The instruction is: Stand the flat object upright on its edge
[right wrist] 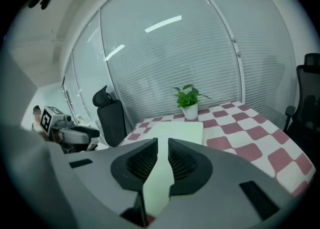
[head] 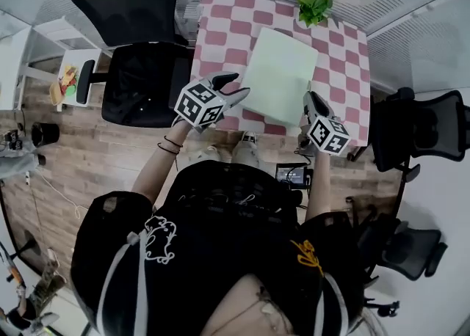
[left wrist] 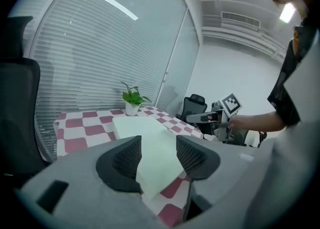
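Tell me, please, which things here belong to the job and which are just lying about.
Job in hand: pale green flat pad, lying flat on the checked table; left claw; right claw.
Lying about: potted plant; black office chairs.

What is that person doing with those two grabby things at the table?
A person holds tongs in each hand, next to a pale green pad lying flat on the checked table. The left tongs are open at its near left corner. The right tongs are shut by its near right edge. Neither grips the pad, so it is not yet stood up.
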The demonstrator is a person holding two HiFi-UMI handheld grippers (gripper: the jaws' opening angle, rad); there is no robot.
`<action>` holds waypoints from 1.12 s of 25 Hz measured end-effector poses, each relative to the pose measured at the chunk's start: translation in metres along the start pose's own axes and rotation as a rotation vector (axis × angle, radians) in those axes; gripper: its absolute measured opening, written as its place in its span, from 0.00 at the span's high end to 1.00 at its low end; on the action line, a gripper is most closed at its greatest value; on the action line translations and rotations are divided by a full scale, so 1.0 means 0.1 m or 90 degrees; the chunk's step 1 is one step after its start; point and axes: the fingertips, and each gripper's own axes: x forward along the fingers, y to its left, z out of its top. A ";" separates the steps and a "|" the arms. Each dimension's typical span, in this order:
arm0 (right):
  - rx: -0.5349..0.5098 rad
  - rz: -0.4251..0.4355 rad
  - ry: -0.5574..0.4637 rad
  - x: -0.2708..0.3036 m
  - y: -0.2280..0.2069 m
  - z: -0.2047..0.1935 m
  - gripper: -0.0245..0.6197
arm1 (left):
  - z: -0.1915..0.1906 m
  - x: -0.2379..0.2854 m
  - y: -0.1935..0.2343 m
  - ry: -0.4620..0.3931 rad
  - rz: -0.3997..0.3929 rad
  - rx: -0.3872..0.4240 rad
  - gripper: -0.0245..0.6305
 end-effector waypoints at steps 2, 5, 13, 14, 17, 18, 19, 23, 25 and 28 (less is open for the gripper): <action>-0.001 0.017 0.035 0.20 -0.24 -0.06 0.92 | -0.04 0.25 0.14 0.016 0.006 -0.028 0.62; 0.037 0.074 0.088 0.50 -0.49 -0.19 0.66 | -0.14 0.57 0.38 0.045 0.016 -0.088 0.55; 0.221 0.167 0.210 1.05 -0.89 -0.60 0.55 | -0.42 1.19 0.91 0.130 0.044 -0.201 0.41; 0.221 0.170 0.225 1.08 -0.90 -0.66 0.54 | -0.47 1.21 0.94 0.139 0.052 -0.207 0.40; 0.241 0.187 0.250 1.13 -0.91 -0.76 0.54 | -0.56 1.31 0.98 0.159 0.055 -0.222 0.40; 0.256 0.193 0.250 1.14 -0.91 -0.76 0.54 | -0.58 1.34 0.97 0.163 0.049 -0.229 0.40; 0.268 0.197 0.249 1.14 -0.91 -0.76 0.54 | -0.60 1.37 0.96 0.165 0.043 -0.236 0.40; 0.275 0.202 0.254 1.16 -0.91 -0.78 0.54 | -0.66 1.40 0.95 0.154 0.020 -0.294 0.40; 0.273 0.201 0.260 1.18 -0.92 -0.78 0.54 | -0.68 1.42 0.94 0.140 0.016 -0.325 0.40; 0.255 0.188 0.269 1.17 -0.93 -0.78 0.54 | -0.66 1.43 0.93 0.134 0.033 -0.317 0.40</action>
